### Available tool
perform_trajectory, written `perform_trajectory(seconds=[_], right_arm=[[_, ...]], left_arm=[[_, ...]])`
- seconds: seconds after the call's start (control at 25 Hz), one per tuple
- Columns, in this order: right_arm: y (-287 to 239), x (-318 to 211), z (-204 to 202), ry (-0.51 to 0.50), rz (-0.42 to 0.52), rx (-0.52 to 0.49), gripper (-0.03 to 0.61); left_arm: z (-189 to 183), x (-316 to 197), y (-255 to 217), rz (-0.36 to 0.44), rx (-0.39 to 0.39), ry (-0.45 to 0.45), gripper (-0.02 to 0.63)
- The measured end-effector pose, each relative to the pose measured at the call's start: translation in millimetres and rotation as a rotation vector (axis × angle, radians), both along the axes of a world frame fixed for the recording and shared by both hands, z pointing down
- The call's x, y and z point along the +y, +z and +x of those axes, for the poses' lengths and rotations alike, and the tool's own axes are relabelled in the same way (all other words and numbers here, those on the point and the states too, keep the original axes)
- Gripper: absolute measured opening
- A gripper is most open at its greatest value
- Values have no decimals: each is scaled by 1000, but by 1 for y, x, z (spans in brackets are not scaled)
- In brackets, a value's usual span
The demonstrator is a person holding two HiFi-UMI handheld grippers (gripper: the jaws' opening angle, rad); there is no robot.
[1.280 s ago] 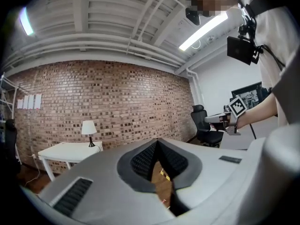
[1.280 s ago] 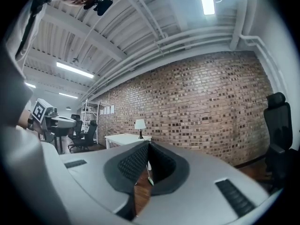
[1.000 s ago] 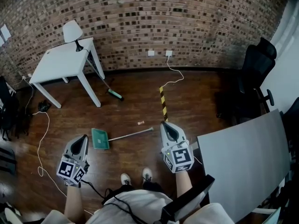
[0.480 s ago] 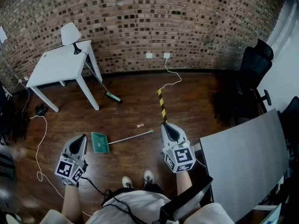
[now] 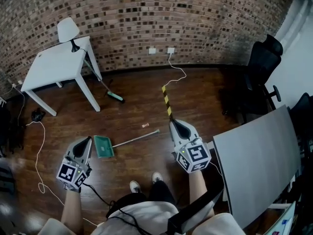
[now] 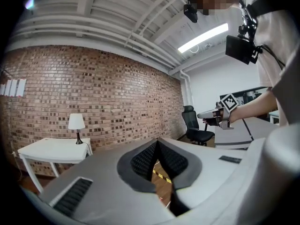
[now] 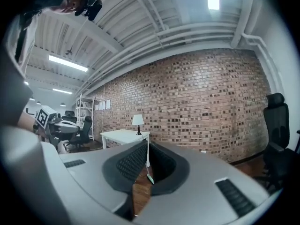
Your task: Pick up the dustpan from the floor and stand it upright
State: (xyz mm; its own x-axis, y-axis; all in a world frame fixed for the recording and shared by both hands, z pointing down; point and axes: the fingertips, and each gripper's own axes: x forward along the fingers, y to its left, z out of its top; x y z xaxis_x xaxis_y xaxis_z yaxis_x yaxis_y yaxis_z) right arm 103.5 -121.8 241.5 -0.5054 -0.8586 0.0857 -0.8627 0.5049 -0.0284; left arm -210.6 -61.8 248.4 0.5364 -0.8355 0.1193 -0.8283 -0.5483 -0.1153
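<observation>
Both forearms reach forward at the person's sides, grippers roughly level over the wood floor (image 5: 137,106). The left gripper (image 5: 86,140) is just left of the dustpan (image 5: 103,146), not touching it. The right gripper (image 5: 174,123) is beyond the far end of the dustpan's handle (image 5: 137,138), close to it but apart, beside the grey desk (image 5: 259,155).

The dustpan is a green pan lying flat on the floor between the two grippers; its long handle runs up and right towards the striped tape (image 5: 167,102). What is in the pan is too small to tell.

The left gripper's pads meet at the tips with nothing pinched. The right gripper's jaws have just been opening; there is a narrow slit between them, with only floor seen through it, nothing held.

A broom (image 5: 105,85) leans by the white table (image 5: 56,65), which has a lamp (image 5: 67,29) on it.
</observation>
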Motion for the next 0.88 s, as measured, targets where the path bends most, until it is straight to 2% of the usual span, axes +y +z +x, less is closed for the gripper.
perform_trajectory(seconds=[0.16,0.36,0.56,0.68,0.88], right_arm=[[24,-6,-8,-24,-36,73,20],[50,-20,0,-46,-66,46,21],[85,-72,16,-90,-100,56,23],[120,-107,24,-134,-135,100,58],[198,-136,26,-204,-234,176,58]], left_arm=[[4,-9,22,-40,-4,44,2],[16,-29,48,-106,-10,58,2],[41,-83,65,-131,-15,70,2],[55,-120,69,-133,-4,51,2],[61,-169,92,-151,2,-27,2]])
